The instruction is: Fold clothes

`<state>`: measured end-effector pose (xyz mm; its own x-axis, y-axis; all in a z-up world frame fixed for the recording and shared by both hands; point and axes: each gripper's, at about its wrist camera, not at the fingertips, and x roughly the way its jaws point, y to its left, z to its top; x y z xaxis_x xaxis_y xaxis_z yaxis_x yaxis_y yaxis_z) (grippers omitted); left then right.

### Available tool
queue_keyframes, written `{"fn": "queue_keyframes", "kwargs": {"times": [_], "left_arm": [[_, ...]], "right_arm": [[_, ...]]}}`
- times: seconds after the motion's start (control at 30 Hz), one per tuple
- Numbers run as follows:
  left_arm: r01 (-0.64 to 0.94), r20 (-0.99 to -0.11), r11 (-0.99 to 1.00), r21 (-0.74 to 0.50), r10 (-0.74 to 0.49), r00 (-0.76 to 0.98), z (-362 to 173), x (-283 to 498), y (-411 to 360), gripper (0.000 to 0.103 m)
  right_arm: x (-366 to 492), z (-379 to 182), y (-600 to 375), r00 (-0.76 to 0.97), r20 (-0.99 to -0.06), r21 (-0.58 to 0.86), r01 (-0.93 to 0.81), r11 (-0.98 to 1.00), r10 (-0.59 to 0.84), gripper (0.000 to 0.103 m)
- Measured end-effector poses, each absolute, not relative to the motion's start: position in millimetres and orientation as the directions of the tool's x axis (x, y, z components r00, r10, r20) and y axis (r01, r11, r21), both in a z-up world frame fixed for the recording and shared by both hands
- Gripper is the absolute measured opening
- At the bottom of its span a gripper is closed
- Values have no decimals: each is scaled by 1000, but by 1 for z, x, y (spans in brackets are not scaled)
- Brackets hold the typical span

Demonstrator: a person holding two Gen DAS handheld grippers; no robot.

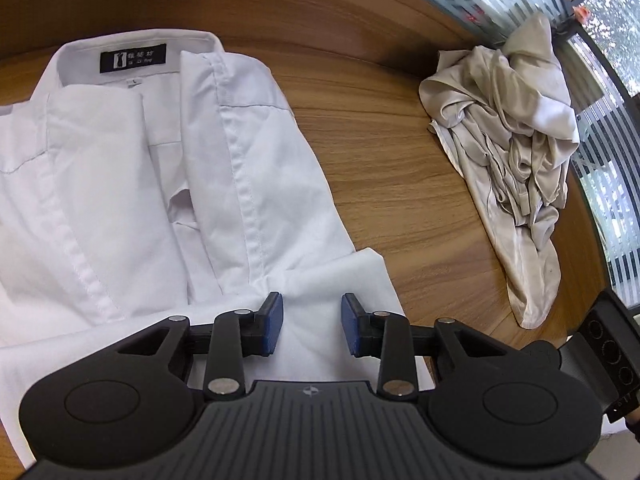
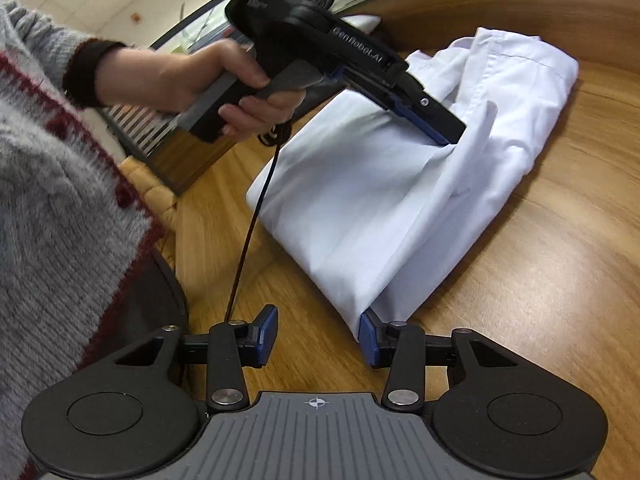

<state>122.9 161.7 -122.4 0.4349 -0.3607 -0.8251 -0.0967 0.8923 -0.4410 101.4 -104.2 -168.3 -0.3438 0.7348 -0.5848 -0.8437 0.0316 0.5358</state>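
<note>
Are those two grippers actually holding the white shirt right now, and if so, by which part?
Neither holds it. The left gripper stands open over the white shirt; the right gripper is open at its near corner, pads apart.

Bright daylight enters from the windows (image 1: 608,92); the wooden worktop (image 2: 540,260) shows motion blur, and fisheye distortion bends every edge.
</note>
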Motion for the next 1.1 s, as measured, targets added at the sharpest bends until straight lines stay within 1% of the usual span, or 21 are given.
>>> {"fn": "queue_keyframes", "kwargs": {"times": [0.03,0.1,0.13,0.17,0.2,0.27,0.37,0.5,0.63,0.73,0.9,0.97,1.0,1.1], "left_arm": [[-90,-821,892,-444,-364,440,-120,122,163,37],[-72,-809,889,-451,-374,454,-113,118,165,44],[-58,-803,893,-447,-371,466,-108,113,166,45],[-42,-798,899,-437,-366,479,-101,108,166,46],[-25,-795,909,-417,-351,495,-95,101,166,51],[7,-789,931,-366,-314,529,-82,84,167,55],[40,-775,955,-293,-262,575,-67,53,171,55],[50,-770,978,-201,-189,610,-64,12,177,55],[-25,-778,983,-184,-130,615,-78,-11,192,55],[-115,-779,972,-205,-91,620,-87,-17,208,55],[-228,-786,940,-253,-63,615,-101,-16,231,55],[-272,-792,926,-261,-45,609,-106,-15,239,55],[-284,-785,920,-270,-40,618,-103,-15,243,55],[-286,-748,916,-282,-24,663,-90,-15,250,55]], "right_arm": [[99,-167,-105,-327,-592,526,-850,44,737,46],[97,-160,-108,-286,-605,503,-861,78,743,46],[97,-155,-109,-259,-611,488,-867,99,748,46],[96,-150,-111,-232,-617,474,-872,120,752,46],[96,-144,-113,-190,-628,450,-880,153,755,46],[93,-129,-114,-120,-630,413,-888,201,767,46],[93,-108,-109,-10,-629,355,-893,276,777,46],[96,-95,-81,117,-655,279,-881,383,747,47],[105,-95,-46,195,-667,238,-858,454,719,47],[117,-99,-24,240,-685,201,-845,496,688,46],[135,-119,1,278,-720,145,-835,531,635,45],[140,-134,9,274,-758,123,-830,543,592,43],[143,-141,12,273,-779,108,-828,550,564,43],[145,-130,11,295,-756,114,-820,561,584,42]]}}
